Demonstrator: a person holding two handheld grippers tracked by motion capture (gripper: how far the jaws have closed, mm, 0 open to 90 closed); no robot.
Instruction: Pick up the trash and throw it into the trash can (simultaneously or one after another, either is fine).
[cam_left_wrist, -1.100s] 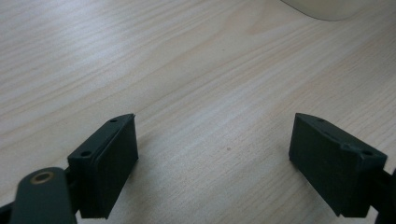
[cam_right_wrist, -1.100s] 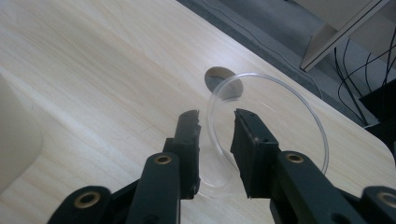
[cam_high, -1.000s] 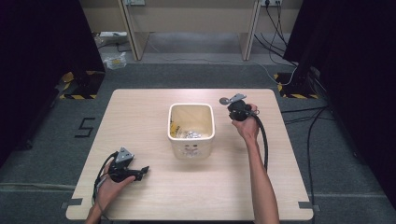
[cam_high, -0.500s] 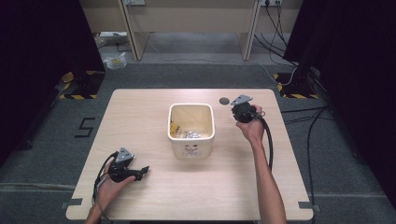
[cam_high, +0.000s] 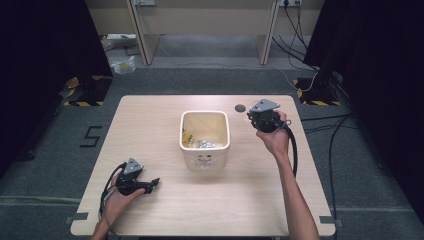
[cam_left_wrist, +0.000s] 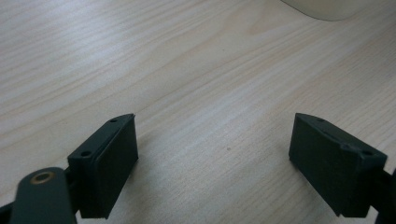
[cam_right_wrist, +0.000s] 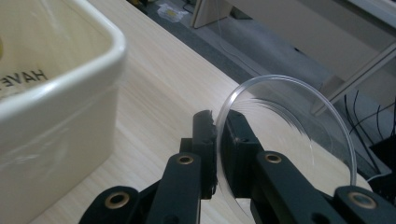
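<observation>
While my right gripper (cam_right_wrist: 217, 154) pinches a clear disc (cam_right_wrist: 289, 135), bin (cam_high: 205, 137) beside it, dark cap (cam_high: 240, 107) behind, left gripper (cam_left_wrist: 215, 158) agape on bare table (cam_high: 150, 115).

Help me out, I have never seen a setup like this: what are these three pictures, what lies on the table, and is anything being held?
A person sits at a wooden table with a hand-held gripper in each hand. The high view looks down from above; the other two come from cameras riding on each gripper. A cream tub stands mid-table, with a small dark disc beyond it. The left gripper rests near the table's front, fingers open over bare wood. The right gripper is lifted beside the tub, its fingers shut on a clear round lid.
</observation>
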